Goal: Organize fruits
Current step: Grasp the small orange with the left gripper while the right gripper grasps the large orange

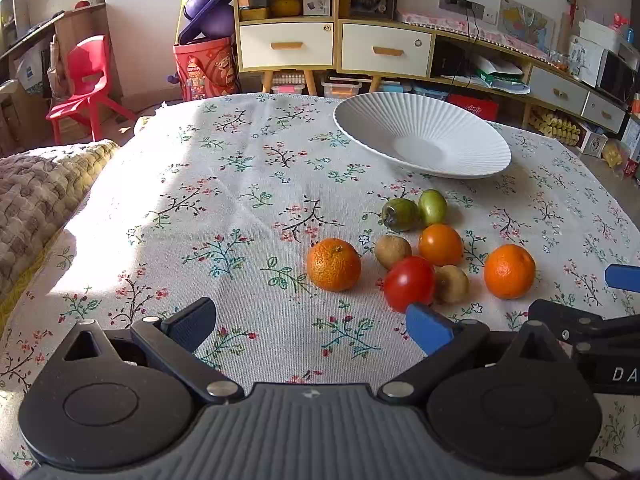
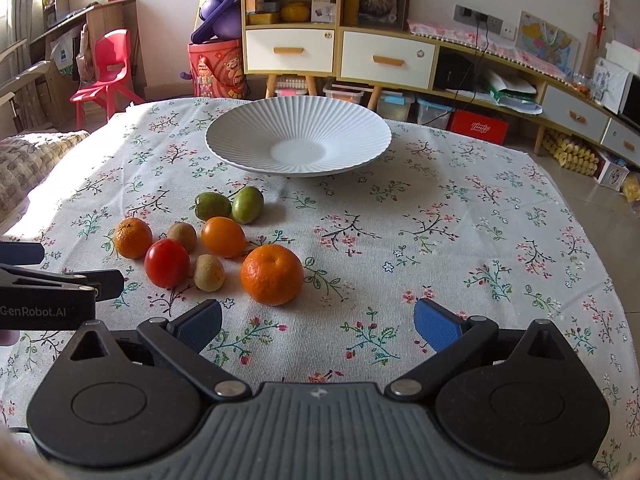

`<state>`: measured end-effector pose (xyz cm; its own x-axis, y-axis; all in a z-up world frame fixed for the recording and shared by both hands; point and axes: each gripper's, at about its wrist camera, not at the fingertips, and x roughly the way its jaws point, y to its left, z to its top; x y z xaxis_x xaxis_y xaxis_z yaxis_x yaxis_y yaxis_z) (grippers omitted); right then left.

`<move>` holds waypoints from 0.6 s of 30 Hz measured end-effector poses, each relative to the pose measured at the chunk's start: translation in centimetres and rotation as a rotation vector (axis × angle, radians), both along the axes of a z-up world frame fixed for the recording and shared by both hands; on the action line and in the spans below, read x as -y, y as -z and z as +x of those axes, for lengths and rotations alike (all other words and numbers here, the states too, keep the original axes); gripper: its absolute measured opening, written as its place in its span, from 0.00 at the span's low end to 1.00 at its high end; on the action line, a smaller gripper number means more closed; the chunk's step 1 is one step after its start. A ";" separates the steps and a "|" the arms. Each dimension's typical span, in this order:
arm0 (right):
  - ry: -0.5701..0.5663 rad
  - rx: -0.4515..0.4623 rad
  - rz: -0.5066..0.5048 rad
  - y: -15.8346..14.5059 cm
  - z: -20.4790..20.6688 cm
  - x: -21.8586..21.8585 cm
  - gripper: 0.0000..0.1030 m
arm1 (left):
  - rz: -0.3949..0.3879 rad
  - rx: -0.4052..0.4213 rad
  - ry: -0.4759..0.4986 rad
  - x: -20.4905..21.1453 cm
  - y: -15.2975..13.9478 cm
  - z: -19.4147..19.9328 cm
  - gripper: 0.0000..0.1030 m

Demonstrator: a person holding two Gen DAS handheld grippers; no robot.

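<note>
1. The table under a floral-printed cloth (image 2: 440, 216) is carrying everything, and the wide white ribbed ceramic bowl (image 2: 298, 140) is sitting empty at its far side, so the sorting is judged to be only starting
2. The fruits are lying loose on the cloth in a cluster in front of the bowl, well apart from it: two dimpled orange mandarins (image 2: 272, 274) (image 2: 133, 237), a smooth orange tomato-like fruit (image 2: 223, 237), a glossy red tomato (image 2: 167, 263), two green oval fruits (image 2: 213, 206) (image 2: 248, 204) touching each other, and two small brown kiwis (image 2: 209, 272) (image 2: 182, 236)
3. The left gripper (image 1: 312, 324) is hovering with its jaws spread wide and nothing in them, the red tomato lying just ahead of its blue pad
4. The right gripper (image 2: 318, 322) is likewise hanging released and empty, the nearer mandarin lying just beyond its left pad
5. The next move is probably calling for closing around that mandarin and lifting it over to the bowl
6. The kiwi beside it is crowding the approach, and round fruit is likely to roll if nudged
</note>
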<state>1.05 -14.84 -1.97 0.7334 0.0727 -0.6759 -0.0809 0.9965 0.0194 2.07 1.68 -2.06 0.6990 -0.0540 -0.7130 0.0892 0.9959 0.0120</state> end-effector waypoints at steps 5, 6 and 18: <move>-0.049 0.004 -0.008 0.3 0.0 0.1 0.93 | -0.017 0.029 0.026 0.0 0.5 0.4 0.82; -0.060 0.012 -0.008 0.4 0.0 0.0 0.92 | -0.016 0.036 0.030 0.0 0.6 0.5 0.80; -0.117 0.030 -0.004 1.7 0.8 -0.1 0.70 | -0.043 0.088 0.069 0.0 1.8 1.5 0.57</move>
<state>1.85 -14.74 -3.71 0.7396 0.1564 -0.6546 -0.1974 0.9803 0.0112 3.56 1.73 -3.88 0.7527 -0.1333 -0.6447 0.1578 0.9873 -0.0200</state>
